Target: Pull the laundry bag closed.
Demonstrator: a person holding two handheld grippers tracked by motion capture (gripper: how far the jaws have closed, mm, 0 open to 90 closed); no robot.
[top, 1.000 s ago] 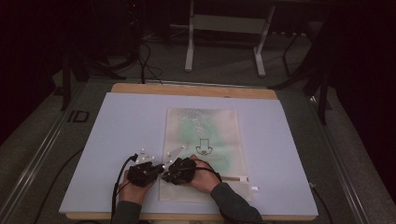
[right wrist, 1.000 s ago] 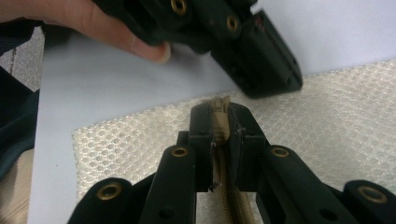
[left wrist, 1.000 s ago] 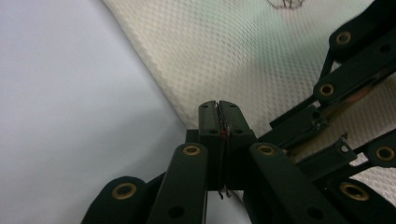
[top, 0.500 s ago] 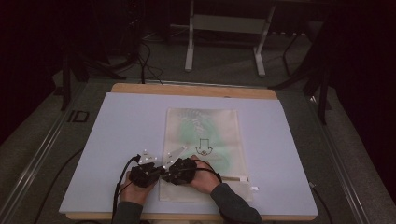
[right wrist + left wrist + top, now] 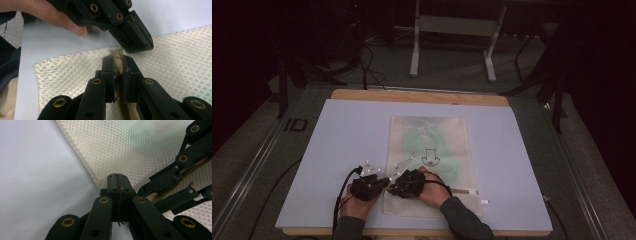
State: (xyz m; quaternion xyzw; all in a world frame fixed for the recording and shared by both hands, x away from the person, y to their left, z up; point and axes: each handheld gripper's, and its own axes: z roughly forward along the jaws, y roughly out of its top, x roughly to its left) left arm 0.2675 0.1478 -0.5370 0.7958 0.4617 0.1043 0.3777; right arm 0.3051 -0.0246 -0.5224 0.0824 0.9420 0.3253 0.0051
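A cream mesh zip bag (image 5: 432, 145) with something green inside lies flat on the white board (image 5: 347, 140). Both grippers meet at its near left corner. My left gripper (image 5: 383, 183) (image 5: 117, 177) is shut, its tips pinching the bag's edge (image 5: 130, 152) at that corner. My right gripper (image 5: 392, 186) (image 5: 117, 58) is shut on the beige zipper tape (image 5: 116, 53), whose end sticks out between the tips. In the right gripper view the left gripper's jaws come in from the top and touch the mesh (image 5: 180, 65) just beyond the zipper end. A hand (image 5: 50, 12) holds that gripper.
The board lies on a wooden table (image 5: 422, 96). The bag's zipper edge (image 5: 462, 191) runs along the near side, with a small white tag (image 5: 484, 201) beside it. Cables (image 5: 339, 210) trail off the near edge. A metal stand (image 5: 452, 35) is on the floor behind.
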